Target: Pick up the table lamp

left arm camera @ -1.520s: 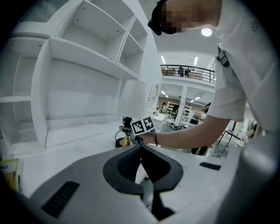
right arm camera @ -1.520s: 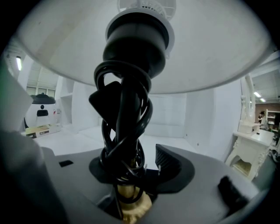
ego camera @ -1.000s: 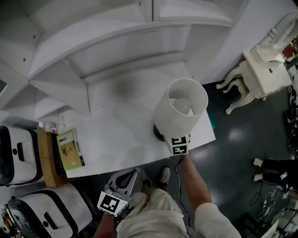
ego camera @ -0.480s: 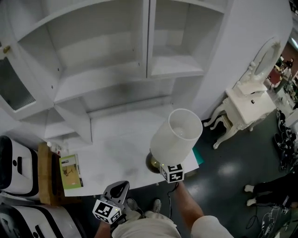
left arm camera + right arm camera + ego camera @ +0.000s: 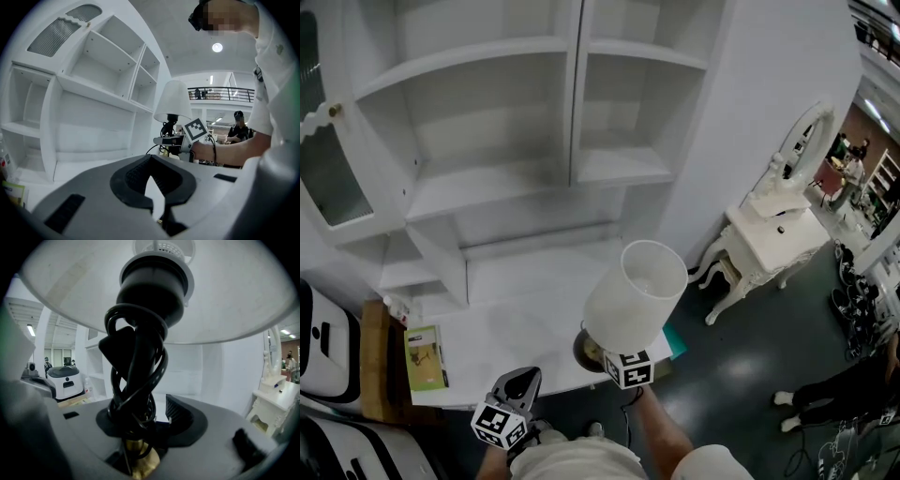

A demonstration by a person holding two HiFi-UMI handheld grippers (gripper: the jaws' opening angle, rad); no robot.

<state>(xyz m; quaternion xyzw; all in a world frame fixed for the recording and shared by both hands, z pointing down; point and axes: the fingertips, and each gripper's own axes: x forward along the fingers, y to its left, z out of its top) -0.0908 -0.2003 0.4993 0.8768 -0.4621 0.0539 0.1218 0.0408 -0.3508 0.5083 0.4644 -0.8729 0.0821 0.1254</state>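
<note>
The table lamp has a white shade (image 5: 636,295) and a brass base (image 5: 588,352), and it hangs clear of the white table (image 5: 502,323) near the front right corner. My right gripper (image 5: 621,361) is shut on the lamp's stem just under the shade. In the right gripper view a black cord (image 5: 138,371) is wound round the brass stem (image 5: 140,458) between the jaws, under the shade (image 5: 225,291). My left gripper (image 5: 523,380) is shut and holds nothing, low and left of the lamp. Its view shows the lamp's shade (image 5: 172,101) and the right gripper (image 5: 171,139) ahead.
A tall white shelf unit (image 5: 516,112) stands behind the table. A green booklet (image 5: 422,356) lies at the table's left end. To the right, an ornate white dressing table (image 5: 769,234) stands on the dark floor. White machines (image 5: 314,328) are at the far left.
The right gripper has lifted the lamp up off the table. The left gripper has risen too. The head view has tilted up and shows more of the shelves.
</note>
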